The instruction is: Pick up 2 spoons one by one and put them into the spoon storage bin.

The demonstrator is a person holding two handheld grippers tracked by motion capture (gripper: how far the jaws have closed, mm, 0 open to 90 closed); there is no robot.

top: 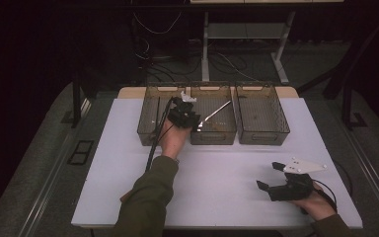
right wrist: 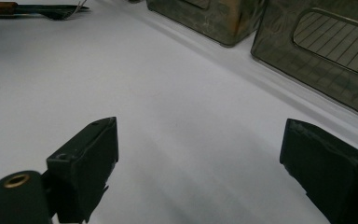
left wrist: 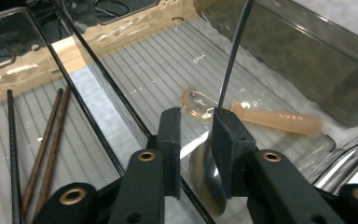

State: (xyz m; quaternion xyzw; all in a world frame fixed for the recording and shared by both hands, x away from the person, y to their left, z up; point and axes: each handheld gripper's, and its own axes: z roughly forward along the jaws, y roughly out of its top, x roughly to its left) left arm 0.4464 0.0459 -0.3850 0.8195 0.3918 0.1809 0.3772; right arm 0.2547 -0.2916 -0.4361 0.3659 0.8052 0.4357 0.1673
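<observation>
Nearest you, your right gripper (top: 269,176) rests on the white tabletop (top: 217,173) with its jaws spread wide and nothing between them. In the right gripper view, a dark utensil with a brown wooden handle (right wrist: 28,8) lies on the table beyond it, so I judge that at least that piece is left to sort.

Farther out, your left gripper (left wrist: 196,126) reaches into the middle smoke-tinted clear plastic bin (top: 213,142). Its jaws stand narrowly apart. The shiny metal spoon (left wrist: 230,56) has its bowl low in the gap between them and its handle slanting up and away against the bin's far wall. The pads do not look to be pressing on it, so this spoon seems delivered, with the claw yet to lift clear.

Just past the jaw tips lies a translucent orange plastic spoon (left wrist: 270,119), on the same bin's floor. The left bin (top: 148,133) holds thin brown and black chopsticks (left wrist: 51,140). The right bin (top: 262,138) looks bare.
</observation>
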